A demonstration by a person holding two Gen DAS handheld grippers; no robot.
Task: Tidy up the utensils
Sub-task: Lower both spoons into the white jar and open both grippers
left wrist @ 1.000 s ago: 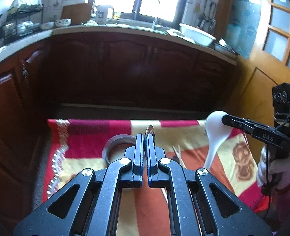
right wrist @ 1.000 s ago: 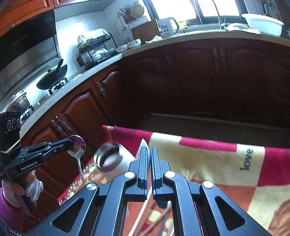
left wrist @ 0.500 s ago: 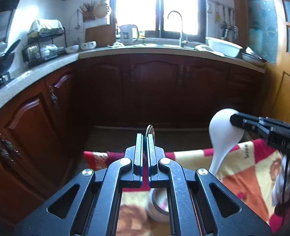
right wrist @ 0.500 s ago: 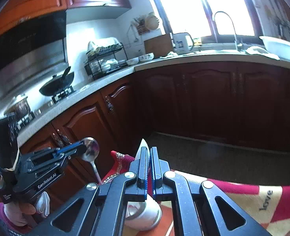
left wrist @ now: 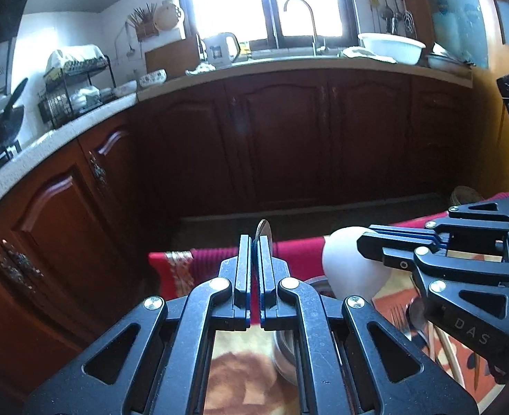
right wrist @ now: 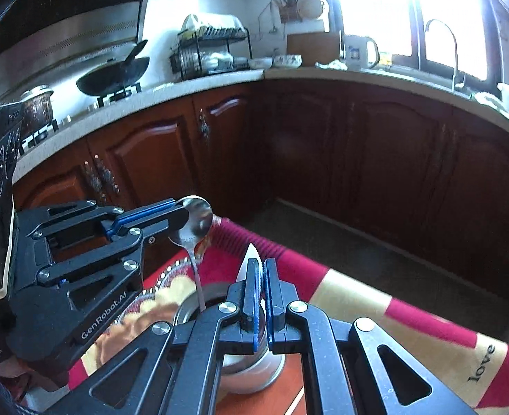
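On a red-and-cream patterned cloth (right wrist: 403,314) before dark kitchen cabinets stands a steel utensil cup (right wrist: 254,370). The left gripper (right wrist: 181,216) clamps a metal spoon (right wrist: 194,221), handle dipping into the cup; the right gripper (left wrist: 361,242) grips a white ceramic spoon (left wrist: 351,266) just above. Both seem mid-delivery: next, lower each handle inside the rim and release.

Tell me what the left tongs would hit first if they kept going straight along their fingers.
Probably the far red edge of the tablecloth just past the tips of the left tongs, which grip a metal spoon. Beyond that lies the floor below the cabinets. Depth is hard to judge.
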